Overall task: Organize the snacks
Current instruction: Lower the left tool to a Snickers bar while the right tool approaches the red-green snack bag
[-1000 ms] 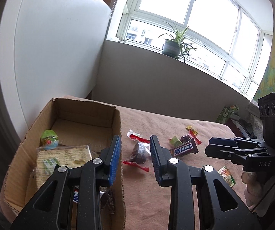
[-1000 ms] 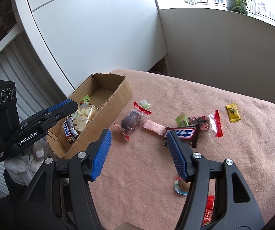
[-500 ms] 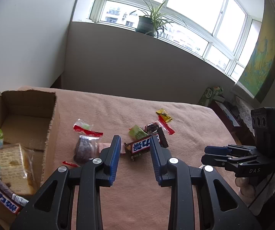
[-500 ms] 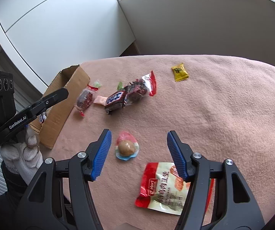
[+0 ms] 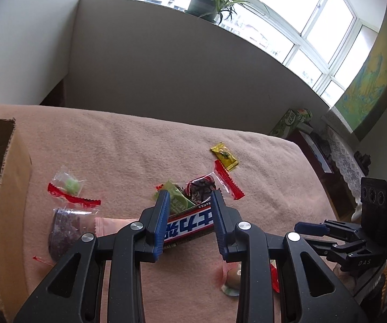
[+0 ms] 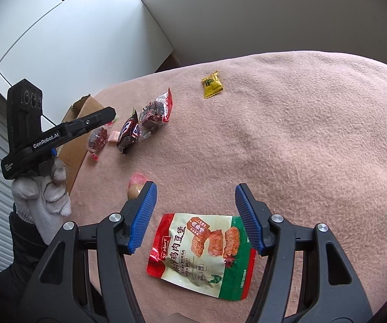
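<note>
Your left gripper point(image 5: 190, 220) hangs above a brown chocolate bar point(image 5: 186, 224) with a white-and-blue label, its jaws parted a little wider than the bar and not pressing it; the bar lies on the pink-blanketed surface point(image 5: 128, 145), touching a green sachet point(image 5: 178, 202) and a clear, red-edged pack of dark dried fruit point(image 5: 201, 187). Judge the bar light, fairly stiff along its length and slick in its wrapper: take it across the narrow width at mid-length, where the pads meet firm filling and not the crimped ends. Your right gripper point(image 6: 194, 215) stands wide open over a flat pouch point(image 6: 201, 250), printed red, cream and green with browned cubes pictured, which lies alone on the blanket just ahead of the jaws. Expect it to be light, floppy and smooth; it will likely sag if pinched at a corner, so close on one long side edge or across the body where the contents give bulk. Beside the right gripper's left jaw sits a small round sweet point(image 6: 137, 187) in a pink-topped wrapper, which is liable to roll. A yellow sachet point(image 6: 211, 84) lies well apart, farther back. The cardboard box point(image 5: 7, 193), the likely destination, stands at the left edge of the surface, with two more clear packs just beside its wall.
</note>
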